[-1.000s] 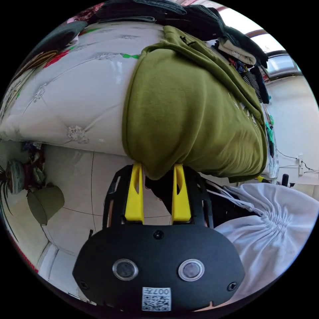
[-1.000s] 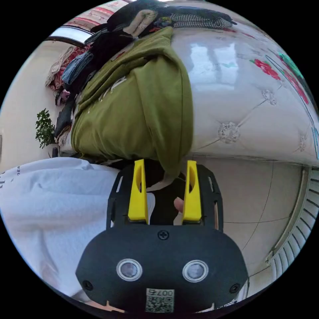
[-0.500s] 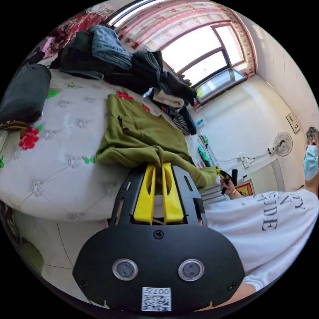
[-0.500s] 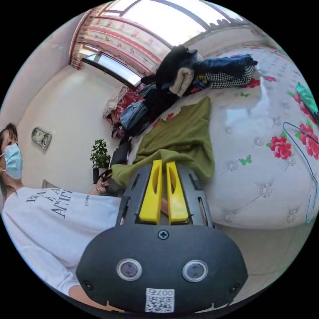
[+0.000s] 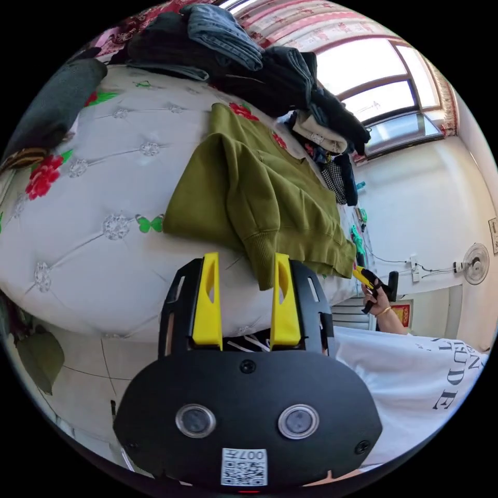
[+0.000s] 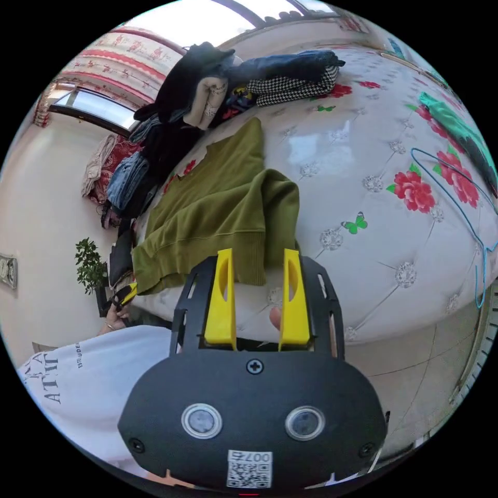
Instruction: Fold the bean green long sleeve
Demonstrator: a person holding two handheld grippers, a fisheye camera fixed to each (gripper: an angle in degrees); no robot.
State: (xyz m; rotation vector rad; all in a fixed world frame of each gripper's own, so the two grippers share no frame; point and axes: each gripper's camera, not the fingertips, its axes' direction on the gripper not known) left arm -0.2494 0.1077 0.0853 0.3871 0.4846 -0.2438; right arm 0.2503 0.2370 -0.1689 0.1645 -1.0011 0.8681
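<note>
Both pairs of tongs were pinched nearly closed on the green cloth half a second ago; now their yellow jaws stand spread apart and nothing is between them. The left gripper (image 5: 242, 259) hangs released at the near edge of the bed (image 5: 93, 207), with a ribbed sleeve cuff (image 5: 262, 254) lying just beyond its jaws, close to the right one. The right gripper (image 6: 258, 257) is likewise released, its jaws either side of the other sleeve's end (image 6: 254, 254), which lies flat on the cover.

Spread on the white quilted bed is the bean green long sleeve (image 5: 270, 192), its hem toward the person at the near edge and its neck toward the far side; both sleeves are folded in over the body. In the right gripper view the same garment (image 6: 218, 207) lies left of a stretch of flowered cover.

Beyond the neck a heap of dark clothes (image 5: 249, 62) and jeans crowds the far edge of the bed, touching the garment's top. A blue wire hanger (image 6: 467, 207) lies well to the right. A dark folded piece (image 5: 57, 104) rests at the far left. The person's white shirt (image 5: 415, 378) shows near the right gripper (image 5: 368, 277) in the left gripper view. A potted plant (image 6: 89, 262) stands by the wall.
</note>
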